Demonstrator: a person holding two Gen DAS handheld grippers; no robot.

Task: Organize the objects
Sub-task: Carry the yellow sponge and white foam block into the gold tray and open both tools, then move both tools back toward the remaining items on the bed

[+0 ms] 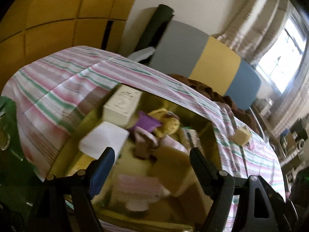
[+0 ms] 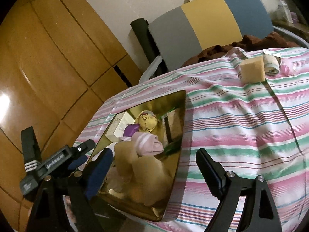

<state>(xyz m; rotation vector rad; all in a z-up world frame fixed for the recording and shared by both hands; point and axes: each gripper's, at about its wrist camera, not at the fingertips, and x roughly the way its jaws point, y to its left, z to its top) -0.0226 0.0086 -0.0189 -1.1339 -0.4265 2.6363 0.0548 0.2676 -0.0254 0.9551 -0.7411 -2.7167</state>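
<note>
Bed cover: pink, green and white striped cloth [image 2: 231, 119] spread over the whole surface.
Tray: shiny gold rectangular metal tray [image 2: 179, 104] resting on the striped cloth, crowded with items.
Tray contents: white rectangular box [image 1: 121, 104] at the far end, flat white block [image 1: 104, 139] beside it, purple piece [image 1: 147, 122], yellow patterned soft toy [image 2: 147, 122], rolled pink sock [image 2: 148, 145], tan sponge blocks [image 2: 146, 172] at the near end.
Loose items: tan sponge cube [image 2: 253, 69] on the cloth, well apart from the tray, with a rolled pale sock [image 2: 271, 63] just beside it.
Left gripper [image 1: 152, 156]: jaws wide over the tray's near end, nothing gripped.
Right gripper [image 2: 154, 160]: jaws wide, empty, straddling the tray's near right edge.
</note>
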